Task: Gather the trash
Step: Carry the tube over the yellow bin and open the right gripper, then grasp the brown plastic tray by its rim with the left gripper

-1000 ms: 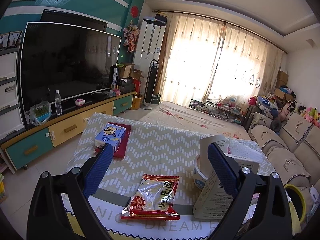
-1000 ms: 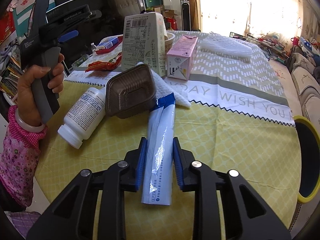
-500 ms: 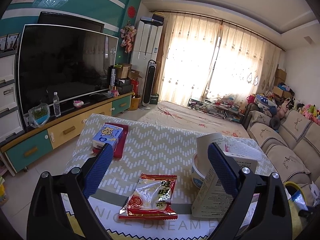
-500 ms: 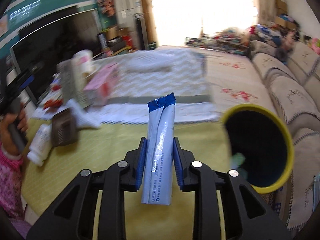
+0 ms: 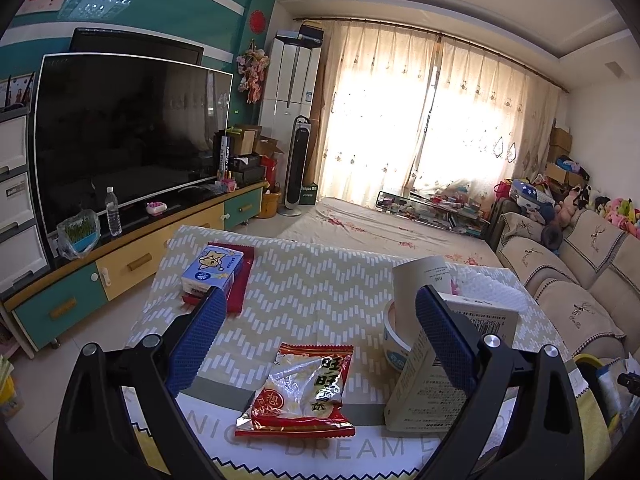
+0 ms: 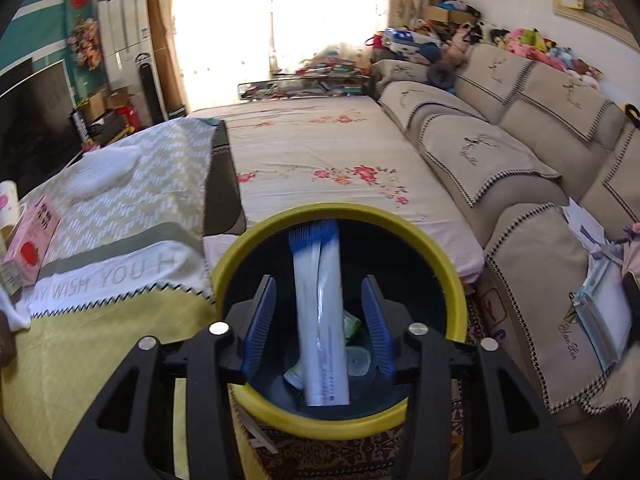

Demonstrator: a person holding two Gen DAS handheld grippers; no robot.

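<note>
We hold the right gripper [image 6: 318,326] over the yellow-rimmed bin [image 6: 256,240], jaws opening, the blue-and-white wrapper [image 6: 322,320] loose between them, dropping among scraps already inside. Our left gripper [image 5: 316,338] waits spread and empty above the red snack packet [image 5: 302,392] and a carton [image 5: 436,392], both uncollected. The tablecloth [image 6: 120,276] reads "WISH YOU".

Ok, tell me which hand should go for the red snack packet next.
Left. The left gripper hangs open right over the red snack packet on the table, nothing between its pads. The right gripper is over the yellow bin, jaws opening off the blue-and-white wrapper.
</note>
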